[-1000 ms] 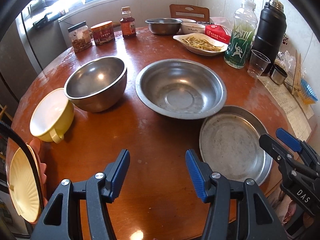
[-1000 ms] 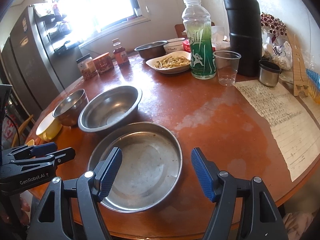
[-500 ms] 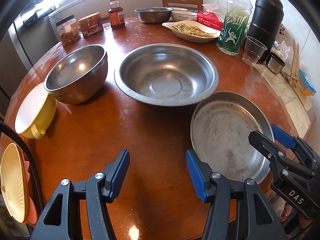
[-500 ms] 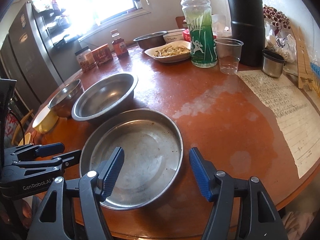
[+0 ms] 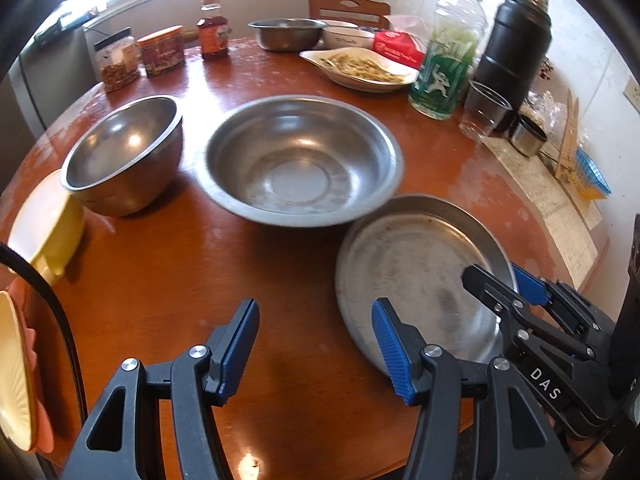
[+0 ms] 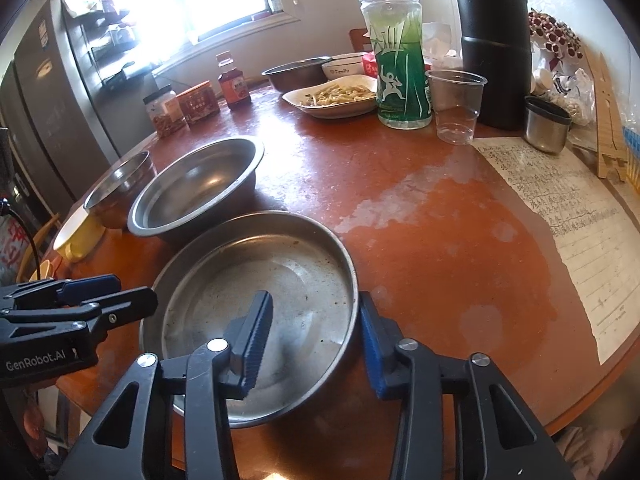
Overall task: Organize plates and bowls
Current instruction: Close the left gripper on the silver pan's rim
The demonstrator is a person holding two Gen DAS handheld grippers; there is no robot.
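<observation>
A flat steel plate [image 6: 260, 280] lies at the table's near edge. My right gripper [image 6: 316, 312] straddles its near right rim, one finger inside the plate and one outside. The jaws are closing; the inner pad still stands off the rim. The left wrist view shows that plate [image 5: 408, 272] and my right gripper [image 5: 504, 280] at its right rim. My left gripper [image 5: 312, 344] hangs open over bare table beside the plate, holding nothing. Behind sit a wide steel bowl [image 5: 300, 160], a deep steel bowl [image 5: 124, 152] and a yellow bowl [image 5: 44, 224].
A yellow ribbed plate [image 5: 12, 372] stands off the table's left edge. At the back are jars, a sauce bottle [image 5: 212, 28], a dish of food [image 5: 360, 68], a green bottle [image 6: 400, 60], a clear cup [image 6: 456, 104], a black flask [image 6: 492, 40] and a paper sheet [image 6: 568, 216].
My right gripper's jaws have narrowed, and its left finger now sits inside the flat plate with the rim between the fingers. The left gripper has kept its opening.
</observation>
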